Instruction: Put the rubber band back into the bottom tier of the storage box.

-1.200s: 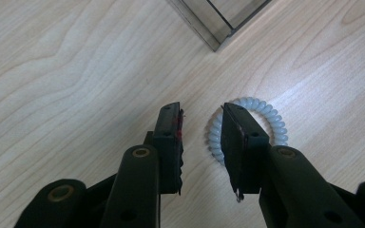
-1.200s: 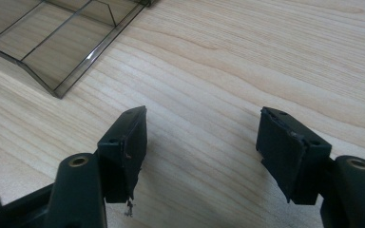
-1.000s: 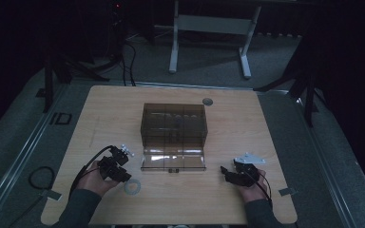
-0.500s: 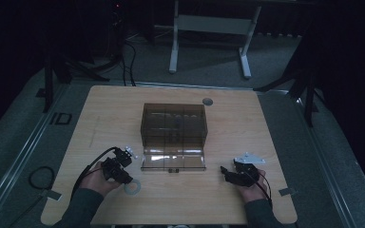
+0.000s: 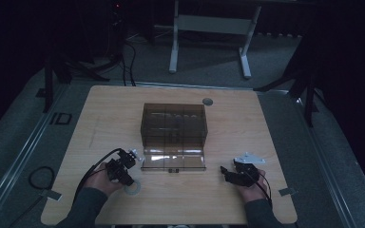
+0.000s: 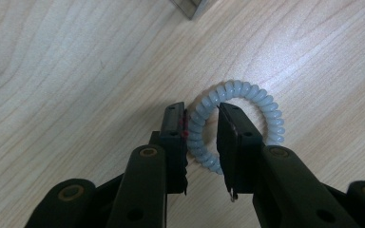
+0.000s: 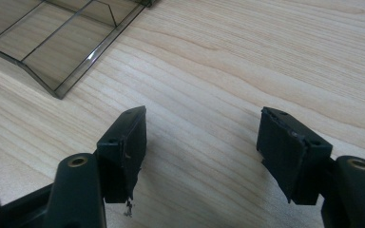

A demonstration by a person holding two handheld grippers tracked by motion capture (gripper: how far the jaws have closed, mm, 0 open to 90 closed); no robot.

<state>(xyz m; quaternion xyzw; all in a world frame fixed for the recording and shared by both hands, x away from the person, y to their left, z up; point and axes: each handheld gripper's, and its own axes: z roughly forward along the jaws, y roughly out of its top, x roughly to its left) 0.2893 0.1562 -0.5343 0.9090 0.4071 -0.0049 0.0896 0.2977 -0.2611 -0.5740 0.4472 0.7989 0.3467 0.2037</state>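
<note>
Coil hair tie (image 6: 237, 126): near side of the ring was hidden behind the left gripper (image 6: 202, 142) jaws, so contact with the pads couldn't be judged for certain. In the high view the tie (image 5: 132, 189) was too small to read and partly under the gripper (image 5: 120, 171). Smoky plastic box (image 7: 52, 42) was cut off by the top and left edges in the right gripper view; just a corner (image 6: 190, 7) showed in the left one. Box contents were too dark to tell from above. Small round thing (image 5: 207, 101) near the table's far edge: unidentifiable.
</note>
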